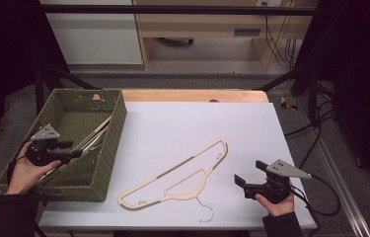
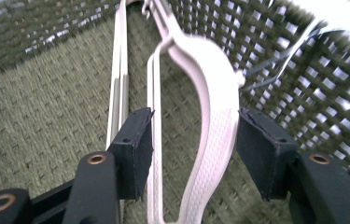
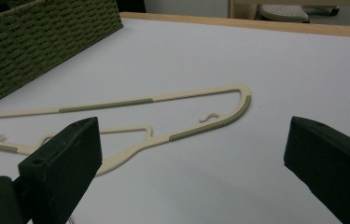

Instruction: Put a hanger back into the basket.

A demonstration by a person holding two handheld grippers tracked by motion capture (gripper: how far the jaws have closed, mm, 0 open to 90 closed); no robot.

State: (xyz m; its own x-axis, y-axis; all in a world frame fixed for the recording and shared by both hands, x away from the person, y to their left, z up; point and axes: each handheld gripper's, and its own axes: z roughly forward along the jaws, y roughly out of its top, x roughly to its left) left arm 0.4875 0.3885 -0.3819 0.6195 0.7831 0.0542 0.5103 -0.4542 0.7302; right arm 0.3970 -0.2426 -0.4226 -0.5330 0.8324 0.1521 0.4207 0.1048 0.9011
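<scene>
Cream plastic clothes hanger with olive grip strips and a thin wire hook (image 1: pixel 182 177) lies flat on the white tabletop (image 1: pixel 197 123), front-centre. Long axis runs diagonally, low end near left, high end far right toward the table's middle. Hook (image 1: pixel 206 211) points at the near edge, just short of it.

Olive woven rectangular basket (image 1: pixel 116 128) sits on the table's left side, its near corner past the table edge. Inside it, more pale hangers (image 1: pixel 93 138) lie lengthwise, leaning along the right wall.

Left gripper (image 1: pixel 76 154) is over the basket's interior, held by the left hand (image 1: pixel 24 173). In the left gripper view its jaws are spread, with a white textured hanger arm (image 2: pixel 214 140) between the pads; right pad (image 2: pixel 261 149) sits just beside the arm, contact cannot be told.

Right gripper (image 1: pixel 249 177) hovers near the front right of the table, in the right hand (image 1: pixel 278 202), jaws wide apart, aimed left at the flat hanger, close to its hook end but apart from it.

Open white surface lies across the far half and right of the hanger. Wooden table edge (image 1: pixel 192 95) shows at the far side.
</scene>
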